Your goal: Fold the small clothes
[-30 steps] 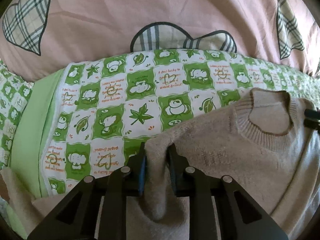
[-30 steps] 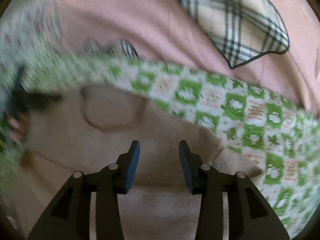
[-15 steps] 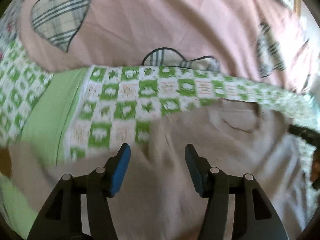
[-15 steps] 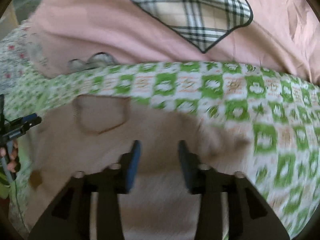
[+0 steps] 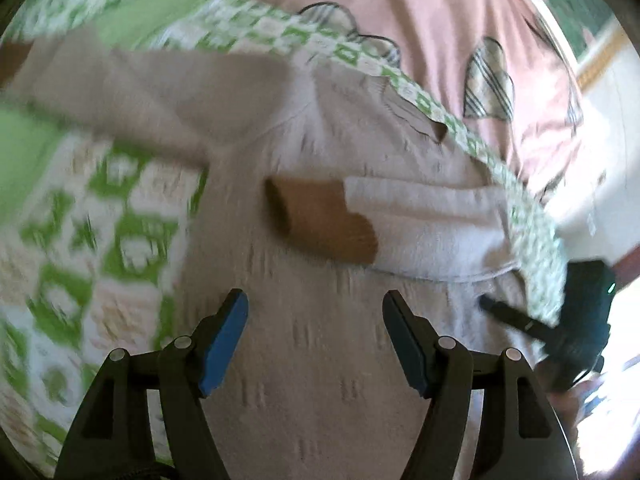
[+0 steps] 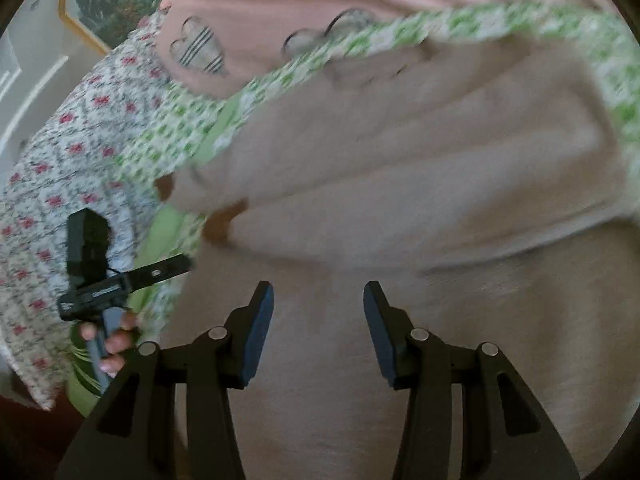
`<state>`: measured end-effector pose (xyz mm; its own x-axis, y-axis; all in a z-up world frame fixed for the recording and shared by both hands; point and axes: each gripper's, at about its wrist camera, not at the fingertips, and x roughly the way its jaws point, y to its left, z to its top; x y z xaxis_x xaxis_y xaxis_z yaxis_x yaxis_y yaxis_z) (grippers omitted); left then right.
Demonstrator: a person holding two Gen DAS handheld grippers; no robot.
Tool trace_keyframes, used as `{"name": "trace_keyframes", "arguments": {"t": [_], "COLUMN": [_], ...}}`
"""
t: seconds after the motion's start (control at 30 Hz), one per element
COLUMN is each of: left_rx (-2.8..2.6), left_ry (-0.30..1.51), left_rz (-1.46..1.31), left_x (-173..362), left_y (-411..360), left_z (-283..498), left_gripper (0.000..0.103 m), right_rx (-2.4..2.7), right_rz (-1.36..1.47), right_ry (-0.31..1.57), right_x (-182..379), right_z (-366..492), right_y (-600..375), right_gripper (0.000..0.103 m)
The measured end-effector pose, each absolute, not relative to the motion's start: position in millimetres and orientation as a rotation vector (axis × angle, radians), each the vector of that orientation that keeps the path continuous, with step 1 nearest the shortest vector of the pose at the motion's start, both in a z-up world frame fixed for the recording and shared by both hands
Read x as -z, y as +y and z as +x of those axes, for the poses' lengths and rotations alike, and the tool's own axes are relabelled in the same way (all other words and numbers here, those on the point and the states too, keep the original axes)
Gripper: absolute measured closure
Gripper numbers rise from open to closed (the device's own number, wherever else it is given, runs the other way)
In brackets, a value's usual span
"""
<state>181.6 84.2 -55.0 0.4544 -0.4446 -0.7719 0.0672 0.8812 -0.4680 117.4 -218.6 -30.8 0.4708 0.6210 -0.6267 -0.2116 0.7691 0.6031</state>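
The beige sweater is lying spread on the bed, filling the centre and lower part of both wrist views, and the picture is blurring with motion. In the left wrist view the left gripper is hanging over the sweater's body with its fingers standing wide; its jaws have just been opening, and nothing is sitting between them, only knit below. One sleeve with a brown cuff is lying folded across the chest at mid frame, its edge running toward the right. The other sleeve is stretching toward the upper left, over the green checked sheet. That sheet is showing open room along the left edge of the frame. The pink quilt is bunching along the top, close behind the collar.

In the right wrist view the right gripper is poised over the sweater's lower part, fingers part-way apart and holding nothing; its jaws have just been opening a little. The sweater's left edge is running down past the left gripper at the left of the frame, gripped by a hand. Beyond that edge a flowered cloth is covering the left side.
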Motion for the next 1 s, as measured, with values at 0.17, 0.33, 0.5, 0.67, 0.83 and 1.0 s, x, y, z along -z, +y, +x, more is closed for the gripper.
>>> {"name": "trace_keyframes", "arguments": {"t": [0.17, 0.33, 0.5, 0.67, 0.83, 1.0], "left_rx": [0.332, 0.377, 0.406, 0.42, 0.449, 0.497], "left_ry": [1.053, 1.067, 1.083, 1.019, 0.996, 1.055], "left_rz": [-0.454, -0.518, -0.588, -0.738, -0.756, -0.701], "left_x": [61.8, 66.2, 78.7, 83.1, 69.8, 71.7], "left_y": [81.3, 73.3, 59.1, 64.2, 72.0, 71.0], "left_z": [175.3, 184.1, 201.7, 218.6, 218.9, 210.9], "left_gripper": [0.033, 0.033, 0.031, 0.032, 0.043, 0.045], "right_rx": [-0.507, -0.499, -0.524, -0.556, -0.533, -0.539], "right_rz": [0.604, 0.692, 0.765, 0.789, 0.764, 0.713], "right_ry": [0.96, 0.942, 0.874, 0.858, 0.922, 0.932], "right_x": [47.7, 52.6, 35.7, 23.5, 31.4, 31.9], "right_z": [145.4, 160.1, 153.7, 149.9, 148.5, 132.2], "right_y": [-192.7, -186.2, -199.9, -208.6, -210.1, -209.1], "right_gripper": [0.048, 0.076, 0.096, 0.096, 0.094, 0.078]}}
